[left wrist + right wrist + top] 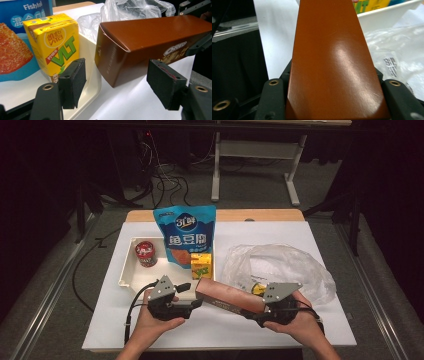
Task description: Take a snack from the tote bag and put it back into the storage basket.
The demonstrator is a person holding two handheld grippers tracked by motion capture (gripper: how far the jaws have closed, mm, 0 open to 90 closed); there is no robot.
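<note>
A long brown biscuit box (230,297) (150,40) (332,62) lies slantwise above the table's front middle. My right gripper (257,311) (332,75) is shut on its right end, one jaw on each side wall. My left gripper (192,296) (117,75) points at the box's left end. Its jaws stand open, and the black pads (75,75) sit just short of the box without touching it. A hand holds each gripper from the near edge.
A white tray (127,270) (92,62) at the left holds a red can (145,254), a standing blue snack bag (187,235) (15,37) and a yellow drink carton (201,265) (55,45). A crumpled clear plastic bag (280,265) (394,50) lies at the right.
</note>
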